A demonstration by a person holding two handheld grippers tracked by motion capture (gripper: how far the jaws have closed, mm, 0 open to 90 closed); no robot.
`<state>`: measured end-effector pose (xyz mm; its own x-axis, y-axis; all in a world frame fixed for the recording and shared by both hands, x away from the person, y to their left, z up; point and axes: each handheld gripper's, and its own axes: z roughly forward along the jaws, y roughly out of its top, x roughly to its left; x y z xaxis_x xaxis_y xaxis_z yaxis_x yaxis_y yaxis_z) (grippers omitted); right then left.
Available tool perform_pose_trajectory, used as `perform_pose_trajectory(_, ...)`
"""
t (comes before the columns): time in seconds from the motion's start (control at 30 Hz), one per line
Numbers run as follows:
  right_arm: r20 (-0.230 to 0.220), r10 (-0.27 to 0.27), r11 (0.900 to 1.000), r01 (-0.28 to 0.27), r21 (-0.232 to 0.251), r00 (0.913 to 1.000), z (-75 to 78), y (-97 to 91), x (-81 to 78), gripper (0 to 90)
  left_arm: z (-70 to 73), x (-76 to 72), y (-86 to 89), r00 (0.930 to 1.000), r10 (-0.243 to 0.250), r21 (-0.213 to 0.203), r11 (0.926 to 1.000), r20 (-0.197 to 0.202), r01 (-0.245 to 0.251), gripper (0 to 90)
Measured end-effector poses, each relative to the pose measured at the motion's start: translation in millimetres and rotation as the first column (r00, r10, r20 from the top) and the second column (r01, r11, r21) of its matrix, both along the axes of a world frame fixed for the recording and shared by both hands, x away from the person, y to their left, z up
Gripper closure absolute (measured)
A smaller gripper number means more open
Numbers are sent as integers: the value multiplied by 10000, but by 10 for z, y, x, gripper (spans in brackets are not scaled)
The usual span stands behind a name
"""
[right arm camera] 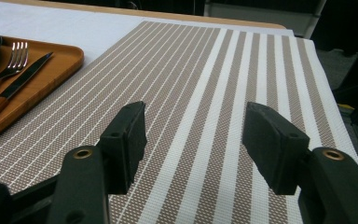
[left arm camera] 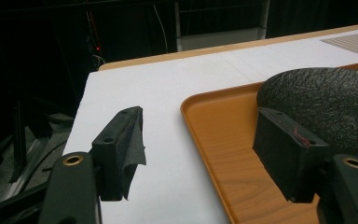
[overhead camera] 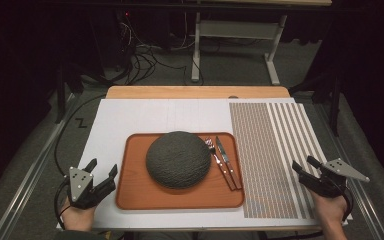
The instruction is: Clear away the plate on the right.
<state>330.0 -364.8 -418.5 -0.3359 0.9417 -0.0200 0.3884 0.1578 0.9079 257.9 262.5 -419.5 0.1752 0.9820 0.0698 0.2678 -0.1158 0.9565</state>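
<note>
Grippers stand parted and empty at both edges of the table, which reads as the opening approach step, nothing yet grasped. Left gripper [overhead camera: 101,178] hovers at nine o'clock of the orange tray [overhead camera: 135,195], jaws released, one jaw over the tray's near-left corner and the other over the white mat [overhead camera: 125,117]. On the tray, the dark domed bowl [overhead camera: 178,159], upturned, sits at centre; fork [overhead camera: 211,146] and knife [overhead camera: 221,150] lie side by side at its three o'clock. Right gripper [overhead camera: 304,165] hangs over the striped placemat [overhead camera: 270,150], jaws released, nothing between them. In judgement, the next move calls for one gripper to close in on the tray's contents, likely the cutlery nearest the right gripper, with jaws aligned across a handle.
</note>
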Motion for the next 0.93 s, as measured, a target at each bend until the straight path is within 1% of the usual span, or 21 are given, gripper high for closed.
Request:
perform_pose_trajectory(0.17,17,-54,10000,54,21,10000,-21,-46,-24,402,-2,1,16,10000,45,-10,10000,-20,-45,333)
perform_pose_trajectory(0.33,211,-15,10000,13,71,9998,-29,-69,-69,386,-3,1,34,10000,82,-31,10000,-36,-82,333)
perform_pose_trajectory(0.47,353,143,9999,-143,-16,9993,-34,-50,-112,378,-5,-1,39,9999,85,-41,10000,-62,-85,332)
perform_pose_trajectory(0.6,373,262,9996,-260,-75,9990,-39,-31,-142,376,-9,-1,39,9999,64,-38,10000,-118,-64,332)
perform_pose_trajectory(0.63,424,292,9995,-288,-103,9987,-42,-30,-144,376,-10,0,38,9999,58,-36,10000,-128,-58,332)
perform_pose_trajectory(0.93,431,384,9991,-376,-200,9983,-66,-13,-139,369,-15,7,33,9999,32,-51,10000,-163,-33,332)
